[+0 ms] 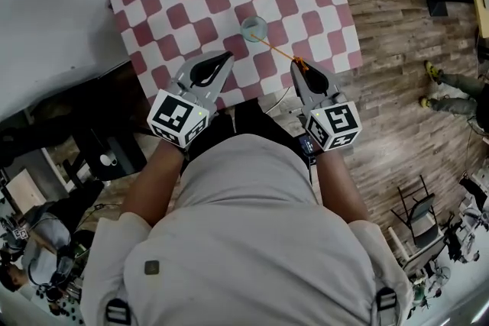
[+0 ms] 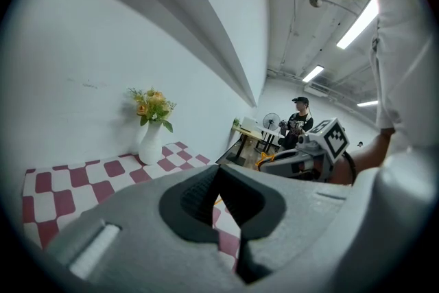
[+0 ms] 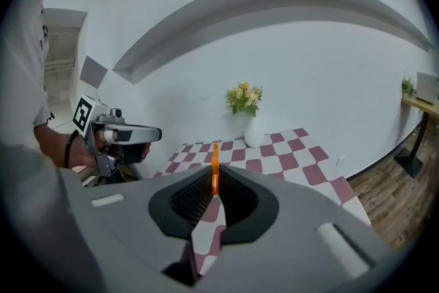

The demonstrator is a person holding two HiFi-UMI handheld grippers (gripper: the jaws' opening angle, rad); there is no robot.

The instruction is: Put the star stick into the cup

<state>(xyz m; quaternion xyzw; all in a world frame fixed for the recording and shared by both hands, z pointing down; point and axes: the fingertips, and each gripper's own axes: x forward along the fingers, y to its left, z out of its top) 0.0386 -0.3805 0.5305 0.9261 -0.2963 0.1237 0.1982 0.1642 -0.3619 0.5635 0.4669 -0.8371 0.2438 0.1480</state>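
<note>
Illumination bright and even. Source: ceiling strip lights (image 2: 357, 20), up and right of the left gripper (image 2: 218, 169) fingers, blown out to white glare. The white wall (image 3: 309, 58) beyond the right gripper (image 3: 214, 178) fingers is mildly overexposed; shadows are soft. Both gripper views show heavy fisheye bending and black vignetting at the edges. Housings behind the fingers are blurred; the tablecloth (image 3: 302, 161) beyond them is acceptably sharp.

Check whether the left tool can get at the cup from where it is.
Probably yes. The cup stands in the open on the checked cloth just ahead of the left tool, with nothing between them. The orange stick comes in from the right tool.
</note>
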